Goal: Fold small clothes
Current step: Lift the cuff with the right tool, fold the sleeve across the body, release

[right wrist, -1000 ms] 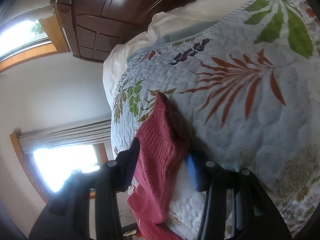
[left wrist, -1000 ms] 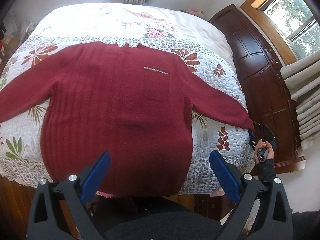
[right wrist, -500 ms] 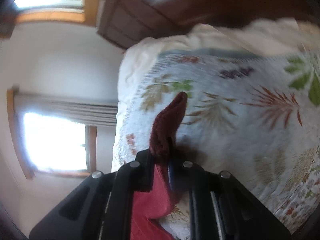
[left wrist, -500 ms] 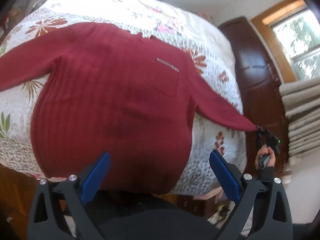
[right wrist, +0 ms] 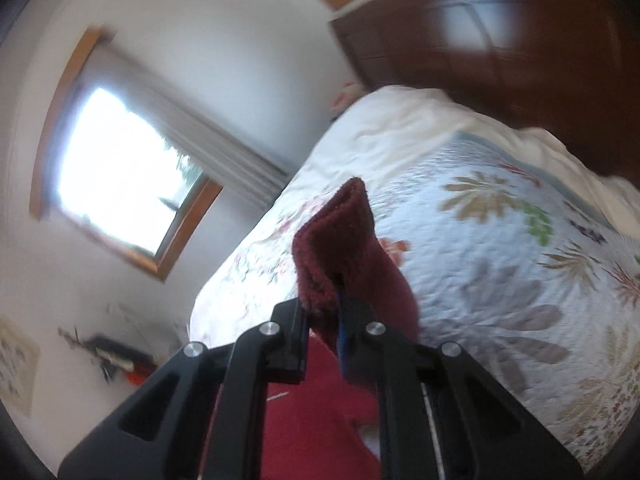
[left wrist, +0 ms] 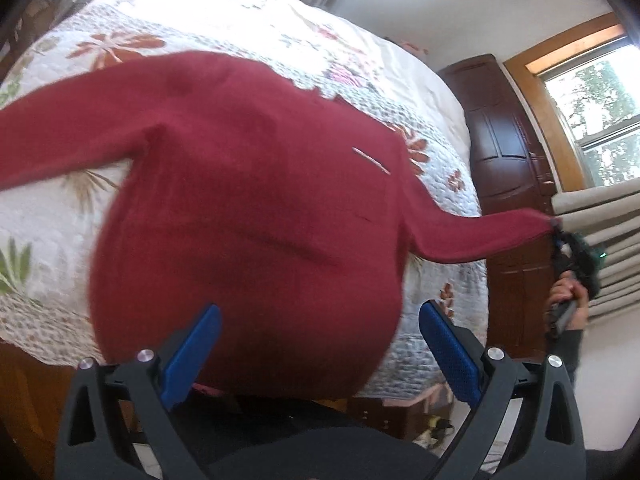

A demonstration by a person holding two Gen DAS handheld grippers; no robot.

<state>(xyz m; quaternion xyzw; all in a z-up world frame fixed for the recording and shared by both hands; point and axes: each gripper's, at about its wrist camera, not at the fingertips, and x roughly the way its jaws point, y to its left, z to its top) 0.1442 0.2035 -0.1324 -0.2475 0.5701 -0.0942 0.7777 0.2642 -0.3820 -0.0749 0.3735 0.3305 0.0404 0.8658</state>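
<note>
sweater [left wrist: 248, 216] lies face up, spread on the quilted bed [left wrist: 48, 208]. right hand-held gripper [right wrist: 324, 312] is clamped on the right sleeve cuff [right wrist: 336, 232], lifted off the bed's right edge; left hand-held gripper [left wrist: 320, 344] hovers wide open over the near hem. likely step: sleeve fold. next, carry the cuff left across the chest.

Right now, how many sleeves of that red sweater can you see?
2. One sleeve lies spread on the quilt at the sweater's left; the other sleeve is lifted off the bed, its cuff clamped in the right gripper.
</note>
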